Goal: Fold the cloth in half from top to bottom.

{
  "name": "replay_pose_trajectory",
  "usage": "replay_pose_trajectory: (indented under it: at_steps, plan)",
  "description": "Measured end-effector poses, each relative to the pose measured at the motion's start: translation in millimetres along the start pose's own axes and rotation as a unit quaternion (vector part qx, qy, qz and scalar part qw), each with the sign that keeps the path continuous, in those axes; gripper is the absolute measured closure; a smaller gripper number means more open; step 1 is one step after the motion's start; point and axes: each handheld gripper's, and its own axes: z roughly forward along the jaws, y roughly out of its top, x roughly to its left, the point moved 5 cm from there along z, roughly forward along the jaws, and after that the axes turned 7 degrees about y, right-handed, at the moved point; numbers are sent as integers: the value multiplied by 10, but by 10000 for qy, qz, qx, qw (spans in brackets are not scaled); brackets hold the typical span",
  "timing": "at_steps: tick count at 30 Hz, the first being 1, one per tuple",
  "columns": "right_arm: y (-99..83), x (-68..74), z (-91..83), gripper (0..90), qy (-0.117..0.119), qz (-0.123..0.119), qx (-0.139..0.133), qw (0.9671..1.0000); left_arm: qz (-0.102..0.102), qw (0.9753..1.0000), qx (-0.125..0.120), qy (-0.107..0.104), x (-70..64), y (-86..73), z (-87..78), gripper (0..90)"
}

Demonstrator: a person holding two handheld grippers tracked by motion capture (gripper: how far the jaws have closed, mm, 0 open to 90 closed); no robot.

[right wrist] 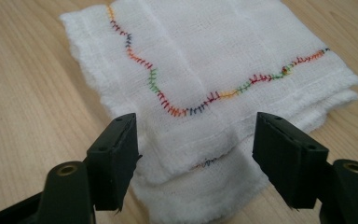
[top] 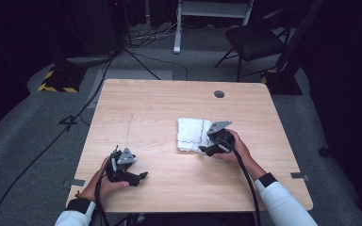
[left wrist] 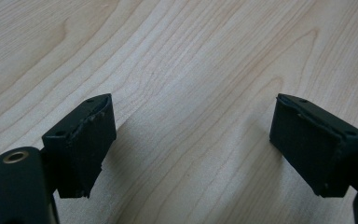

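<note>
Both grippers' jaws apart | right gripper (right wrist: 196, 154) over folded cloth (right wrist: 205, 70), near corner hidden | left gripper (left wrist: 191, 144) over bare table (left wrist: 177, 56)

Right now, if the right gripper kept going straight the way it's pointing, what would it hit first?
The folded white cloth. The right gripper has its jaws open astride the cloth's near corner, so going on would likely meet that corner first.

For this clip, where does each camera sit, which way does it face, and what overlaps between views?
High view: above the person's side, facing forward and down on the table; forearms, left hand-held gripper and right hand-held gripper show.
Left gripper view: rides the left hand-held gripper, facing bare wood between open jaws.
Right gripper view: rides the right hand-held gripper, facing the folded white cloth, jaws open around its near corner.
Shared: the cloth shows in the high and right gripper views.
</note>
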Motion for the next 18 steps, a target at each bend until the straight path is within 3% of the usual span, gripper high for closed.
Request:
replay_pose_trajectory:
  at_steps: [5,18]
  plan:
    - [-29,38,-58,318,-67,-154,230,9996,1,10000,-1,1,0,0,0,147]
    - [-106,96,-254,321,-141,-276,269,9992,0,10000,0,0,0,0,0,146]
